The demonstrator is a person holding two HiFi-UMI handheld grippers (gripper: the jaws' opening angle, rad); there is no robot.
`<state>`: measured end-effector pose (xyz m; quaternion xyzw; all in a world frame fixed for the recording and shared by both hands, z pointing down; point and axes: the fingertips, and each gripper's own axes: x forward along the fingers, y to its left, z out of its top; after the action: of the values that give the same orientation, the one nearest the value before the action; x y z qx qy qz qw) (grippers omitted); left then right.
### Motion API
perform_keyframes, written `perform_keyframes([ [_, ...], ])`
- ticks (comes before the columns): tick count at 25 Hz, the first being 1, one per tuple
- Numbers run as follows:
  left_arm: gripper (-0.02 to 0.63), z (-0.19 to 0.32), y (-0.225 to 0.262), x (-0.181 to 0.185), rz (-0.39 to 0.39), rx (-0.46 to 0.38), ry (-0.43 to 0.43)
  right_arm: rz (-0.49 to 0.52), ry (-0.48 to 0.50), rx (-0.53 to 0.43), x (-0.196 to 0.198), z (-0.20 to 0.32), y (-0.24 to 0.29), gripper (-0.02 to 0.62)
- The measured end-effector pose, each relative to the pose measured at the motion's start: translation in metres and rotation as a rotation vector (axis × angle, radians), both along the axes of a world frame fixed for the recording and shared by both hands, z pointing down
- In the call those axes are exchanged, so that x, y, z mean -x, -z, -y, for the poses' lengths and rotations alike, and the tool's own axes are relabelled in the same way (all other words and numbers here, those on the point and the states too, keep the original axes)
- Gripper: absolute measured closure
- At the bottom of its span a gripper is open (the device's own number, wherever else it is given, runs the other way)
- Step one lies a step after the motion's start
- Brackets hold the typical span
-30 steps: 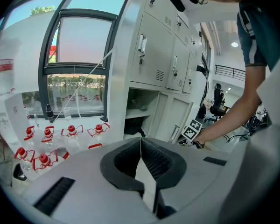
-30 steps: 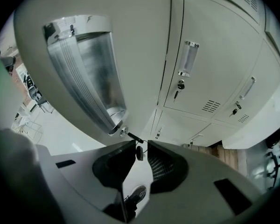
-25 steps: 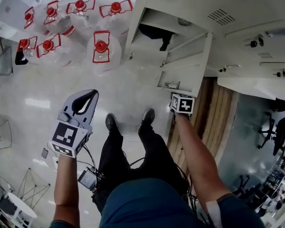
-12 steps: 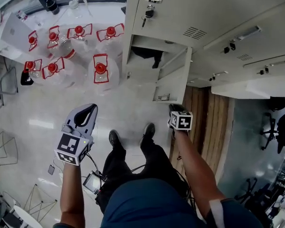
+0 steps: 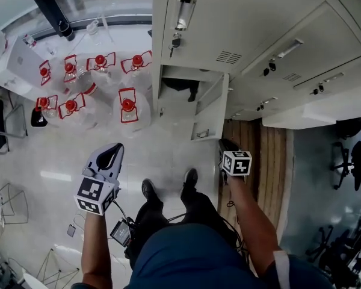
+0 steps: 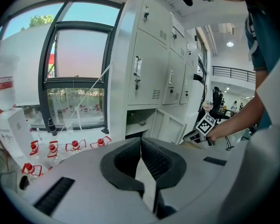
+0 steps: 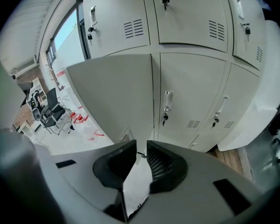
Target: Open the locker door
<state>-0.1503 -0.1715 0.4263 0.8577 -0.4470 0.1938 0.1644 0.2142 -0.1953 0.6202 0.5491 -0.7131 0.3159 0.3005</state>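
The door [image 5: 209,110] stands open, its free edge near the right tool [image 7: 141,149], whose jaws are apart, gripping nothing. The left tool [image 6: 141,143] is clenched, empty, over the floor [image 5: 162,155]. Bottles [image 5: 127,104] stand left of the locker [image 5: 240,17].

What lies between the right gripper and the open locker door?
Only bare floor, as the head view shows: the right gripper is clear of the locker door, below its free edge.
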Motion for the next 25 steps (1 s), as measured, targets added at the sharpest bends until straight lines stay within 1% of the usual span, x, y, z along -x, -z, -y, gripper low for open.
perform_keyframes([
  [8, 0.588, 0.000, 0.031, -0.003, -0.003, -0.020, -0.022, 0.030, -0.027, -0.096, -0.009, 0.008, 0.070, 0.509],
  [17, 0.588, 0.013, 0.054, -0.008, -0.001, -0.043, -0.045, 0.079, -0.087, -0.205, -0.024, 0.023, 0.134, 0.512],
  [21, 0.588, 0.017, 0.062, -0.016, 0.001, -0.051, -0.058, 0.101, -0.121, -0.241, -0.033, 0.028, 0.153, 0.515],
  [25, 0.588, 0.020, 0.066, -0.024, 0.000, -0.057, -0.072, 0.116, -0.152, -0.249, -0.040, 0.030, 0.160, 0.518],
])
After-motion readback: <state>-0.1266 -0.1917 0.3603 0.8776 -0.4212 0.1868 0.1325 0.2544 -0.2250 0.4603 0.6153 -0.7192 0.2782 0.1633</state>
